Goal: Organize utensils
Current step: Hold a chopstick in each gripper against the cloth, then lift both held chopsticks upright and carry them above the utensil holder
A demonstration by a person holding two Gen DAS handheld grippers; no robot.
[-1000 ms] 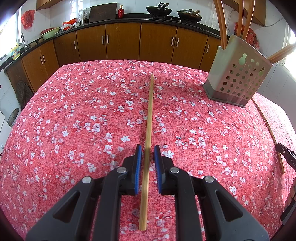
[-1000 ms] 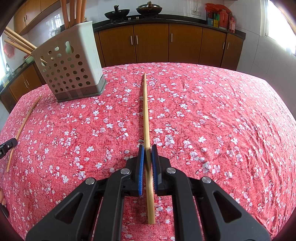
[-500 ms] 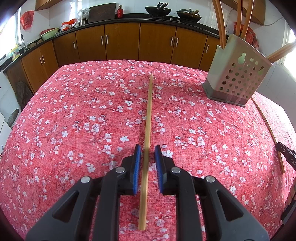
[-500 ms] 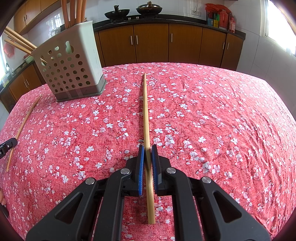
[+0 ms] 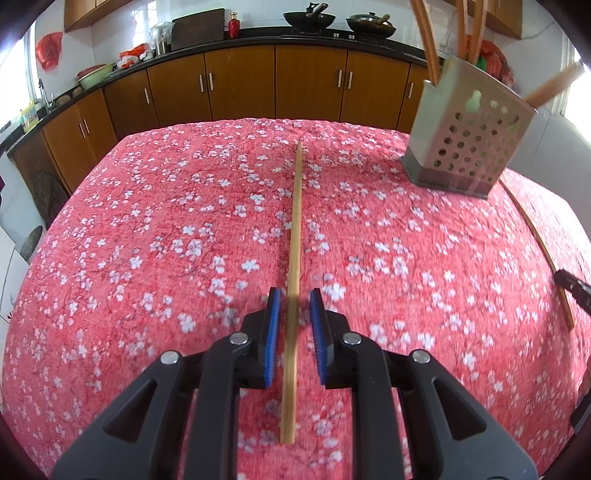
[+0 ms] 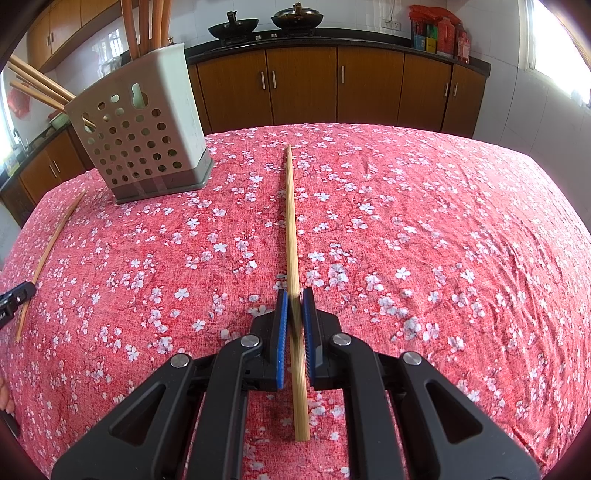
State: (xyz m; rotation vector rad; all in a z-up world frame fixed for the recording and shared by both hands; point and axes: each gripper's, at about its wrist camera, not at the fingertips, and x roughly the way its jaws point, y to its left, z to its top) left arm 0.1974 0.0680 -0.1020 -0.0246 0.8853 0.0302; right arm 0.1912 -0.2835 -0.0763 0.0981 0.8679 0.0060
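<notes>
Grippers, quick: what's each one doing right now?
Left gripper: open, chopstick between the pads, untouched.
Right gripper: shut on another chopstick.

In the right wrist view a chopstick lies on the worktop toward 12 o'clock, the utensil holder at 10 o'clock, another chopstick, perhaps flat, at 9 o'clock.

We're looking at a home kitchen: brown cabinets are running along the back under a dark counter, two woks are sitting at top centre, white tiles are lining the upper left wall.
</notes>
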